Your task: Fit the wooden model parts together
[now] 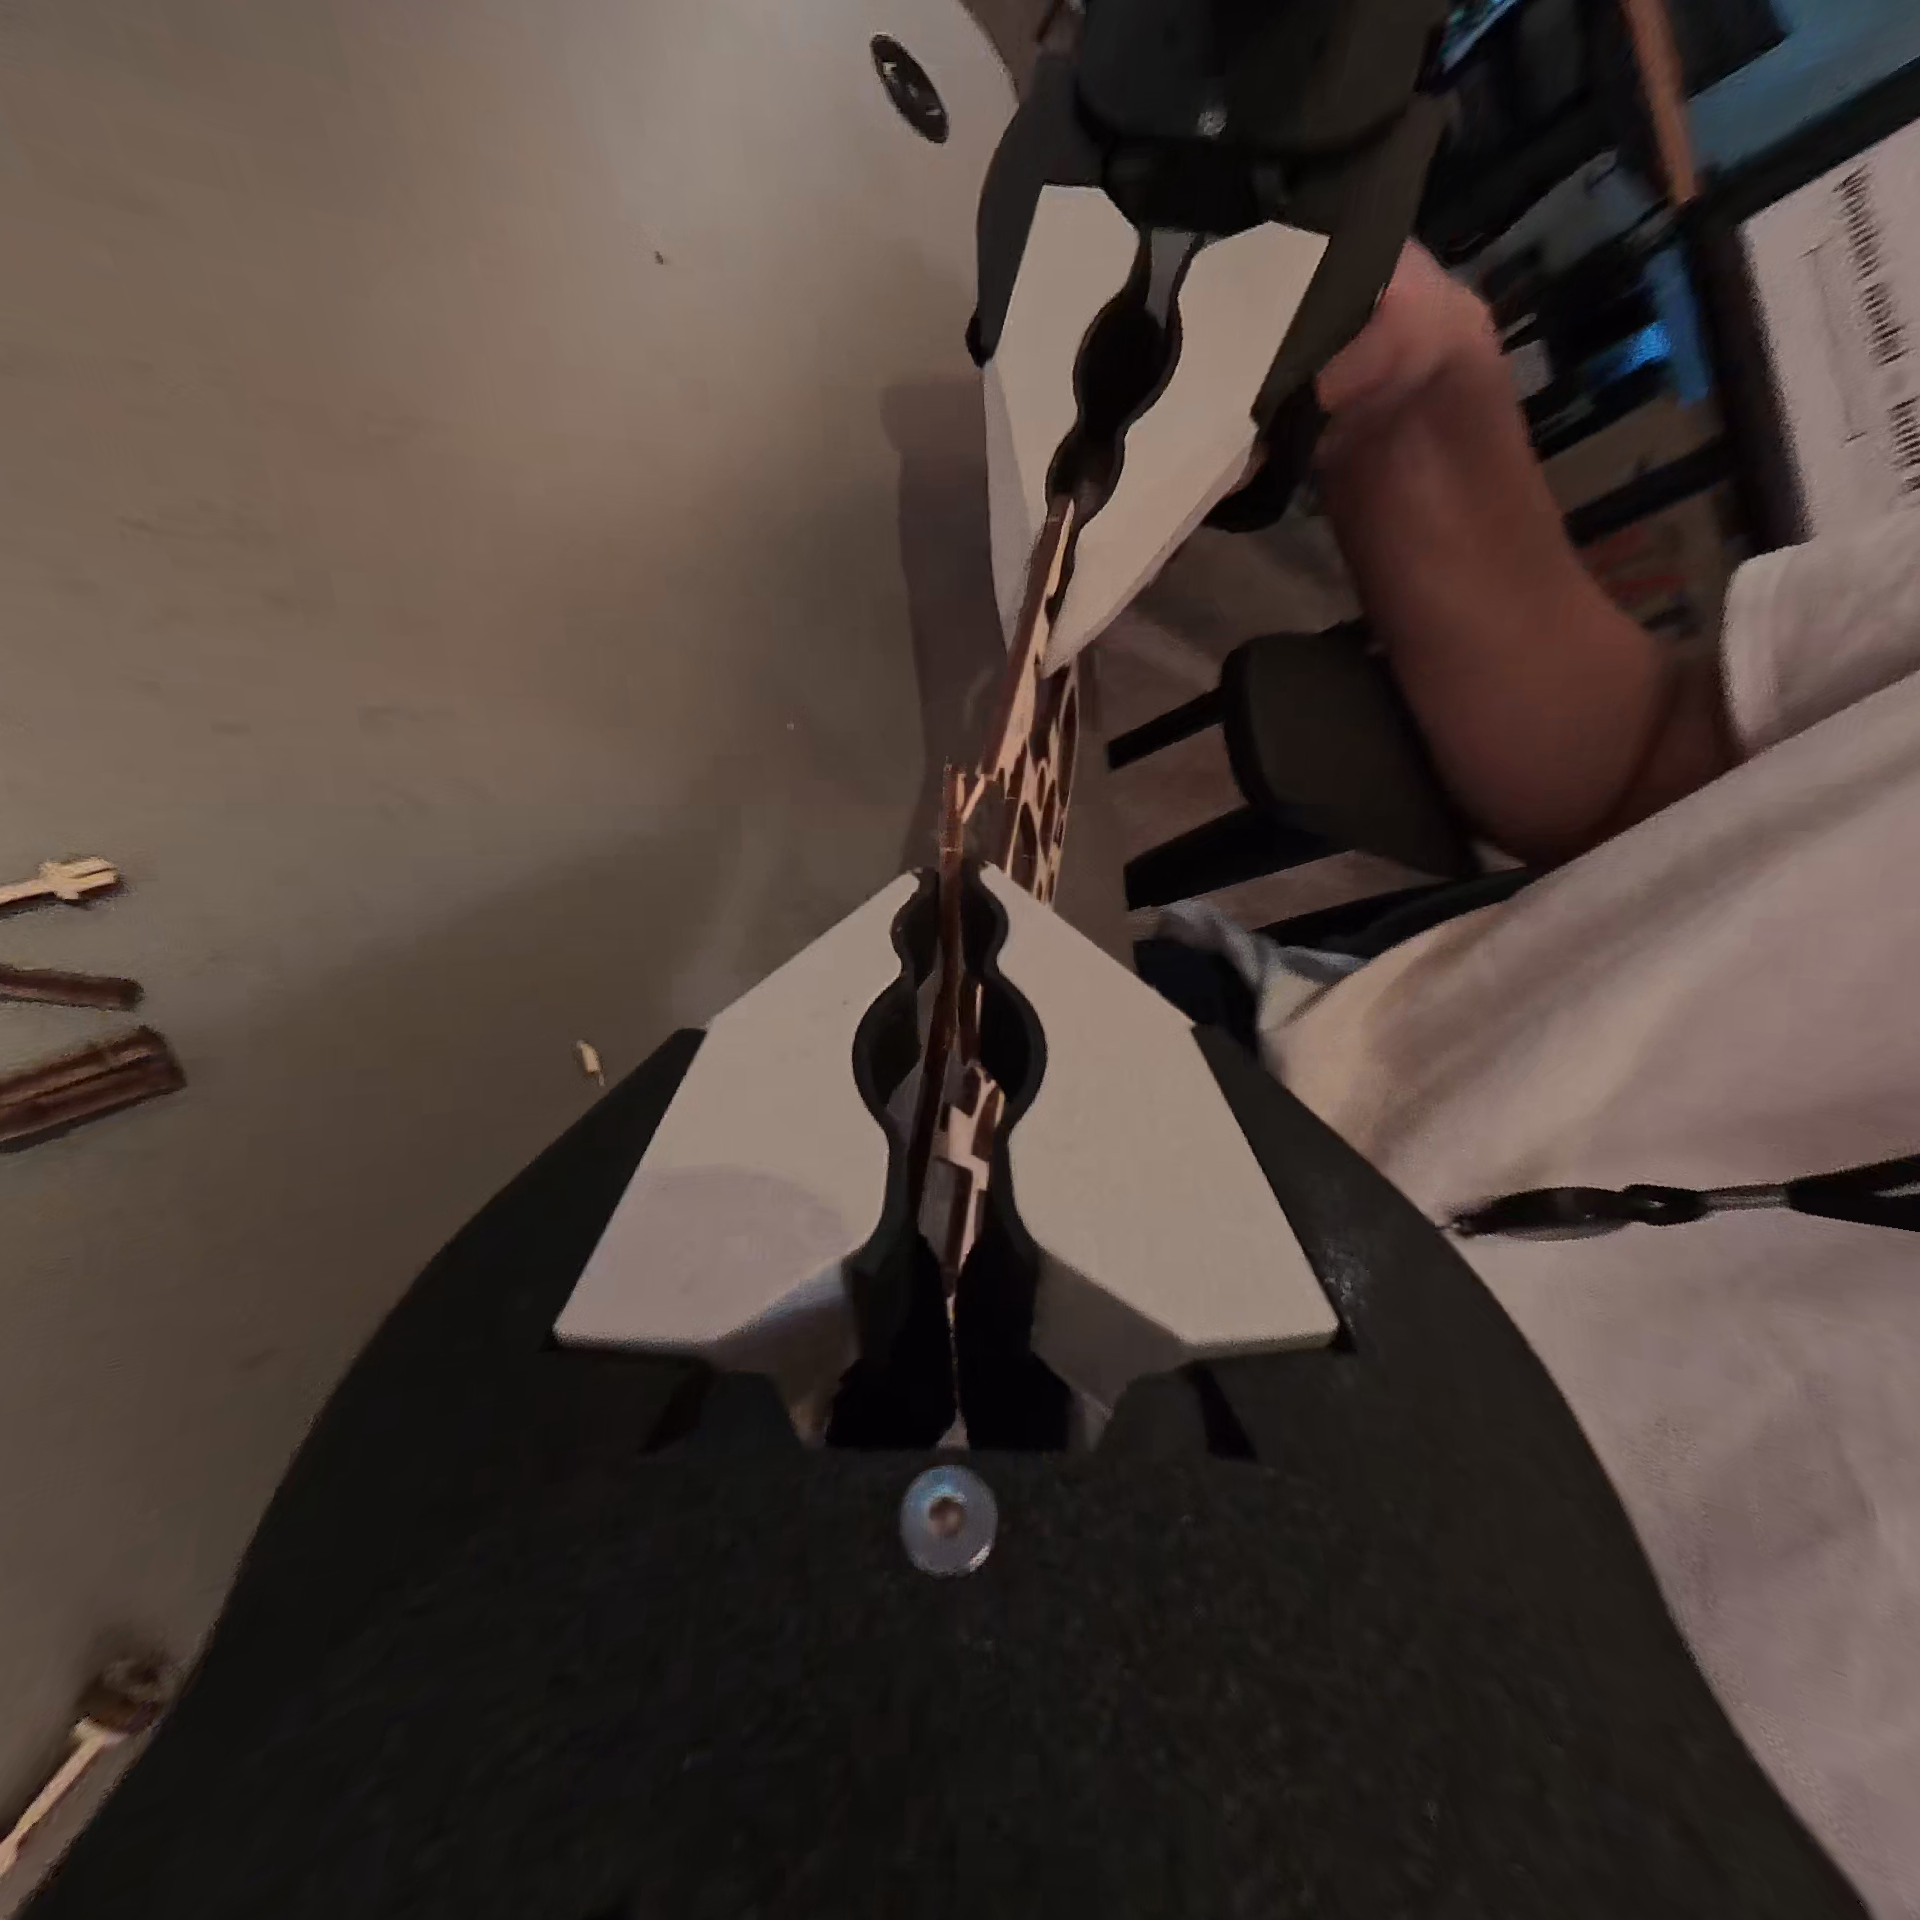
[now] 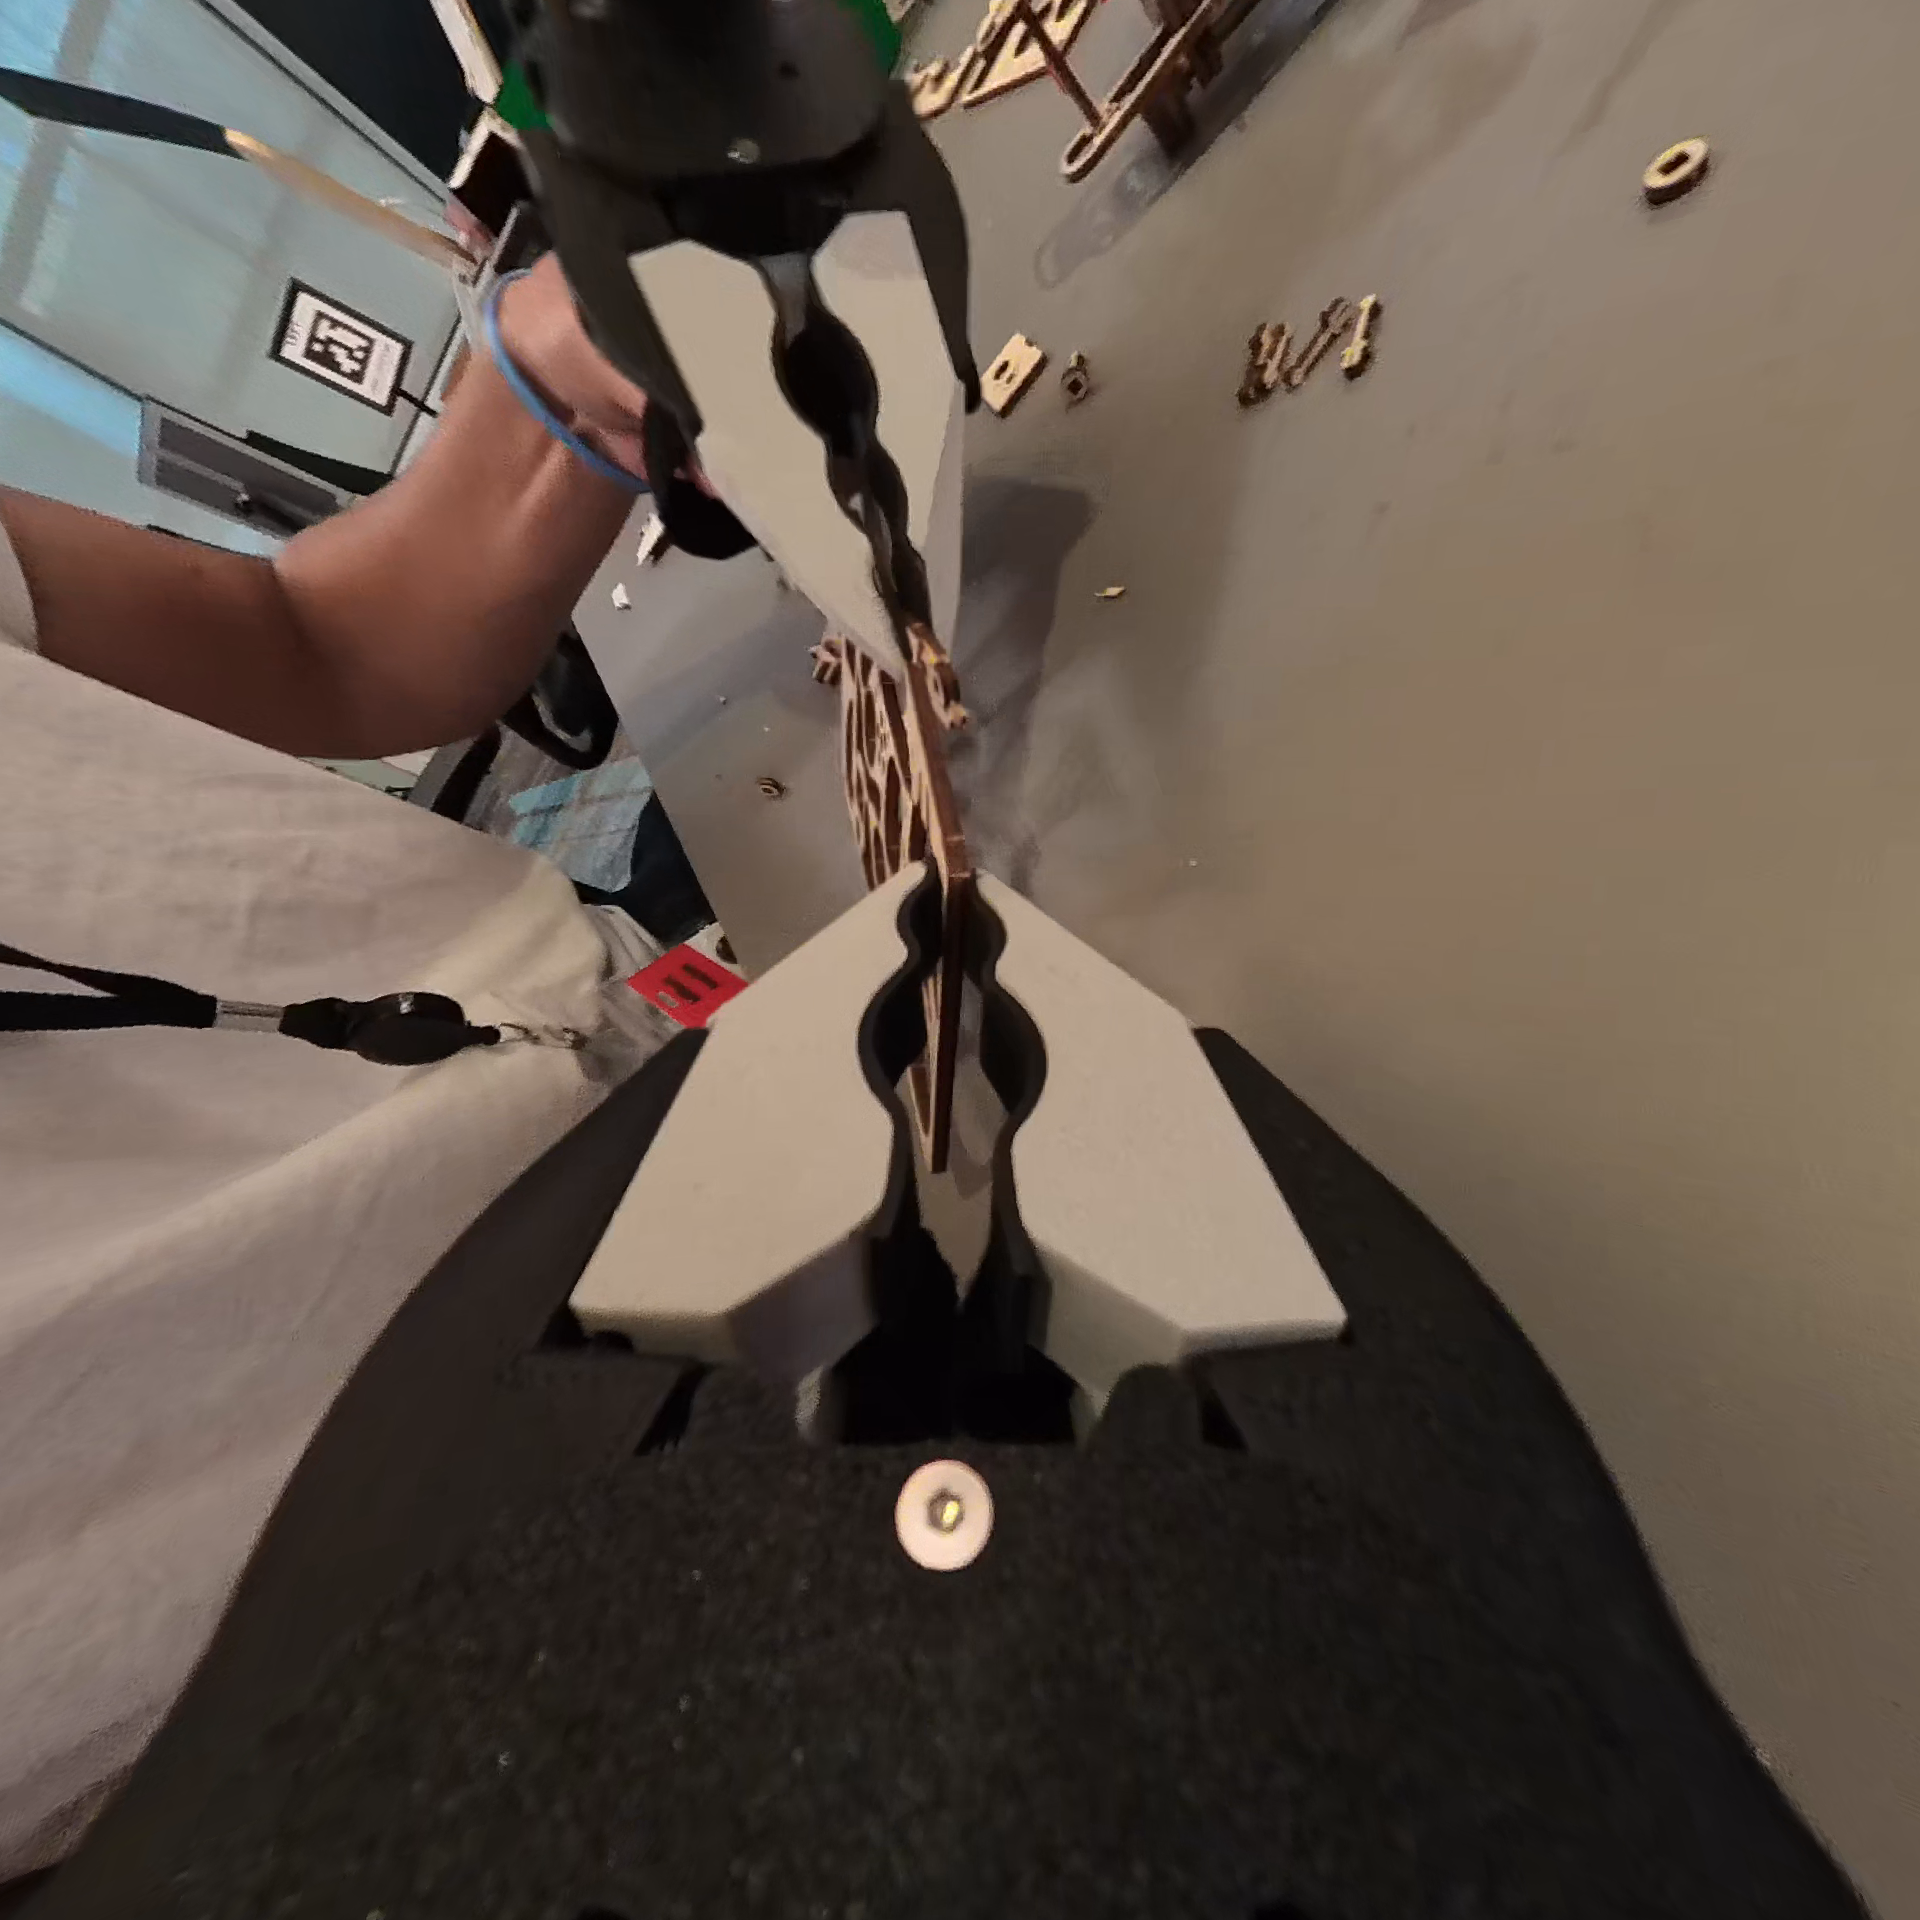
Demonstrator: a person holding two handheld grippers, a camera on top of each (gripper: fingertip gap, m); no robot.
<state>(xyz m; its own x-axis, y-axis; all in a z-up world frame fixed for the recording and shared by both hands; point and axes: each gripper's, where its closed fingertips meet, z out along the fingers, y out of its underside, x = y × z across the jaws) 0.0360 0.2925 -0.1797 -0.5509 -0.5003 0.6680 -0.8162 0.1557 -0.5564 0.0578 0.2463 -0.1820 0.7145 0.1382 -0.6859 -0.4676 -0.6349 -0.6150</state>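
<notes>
Both grippers are held above the grey table (image 1: 416, 520), tip to tip. My left gripper (image 1: 951, 883) is shut on a thin wooden piece (image 1: 948, 1039), seen edge-on between its jaws. My right gripper (image 1: 1039, 639) comes in from above, shut on a flat wooden panel with cut-outs (image 1: 1039, 769). The two parts touch at their ends between the grippers. In the right wrist view my right gripper (image 2: 951, 883) is shut on the cut-out panel (image 2: 894, 790). There the left gripper (image 2: 912, 636) holds the small wooden piece (image 2: 940, 681) against the panel's far end.
Loose wooden parts lie on the table: strips at the left (image 1: 83, 1081), a part-built frame (image 2: 1122, 94), a ring (image 2: 1675, 166), a square piece (image 2: 1013, 372) and a toothed piece (image 2: 1309, 353). The person's arms (image 1: 1507, 623) (image 2: 312, 603) and light shirt (image 2: 260, 987) are close by the table edge. Some 6 cm of space lies between my two pairs of fingers.
</notes>
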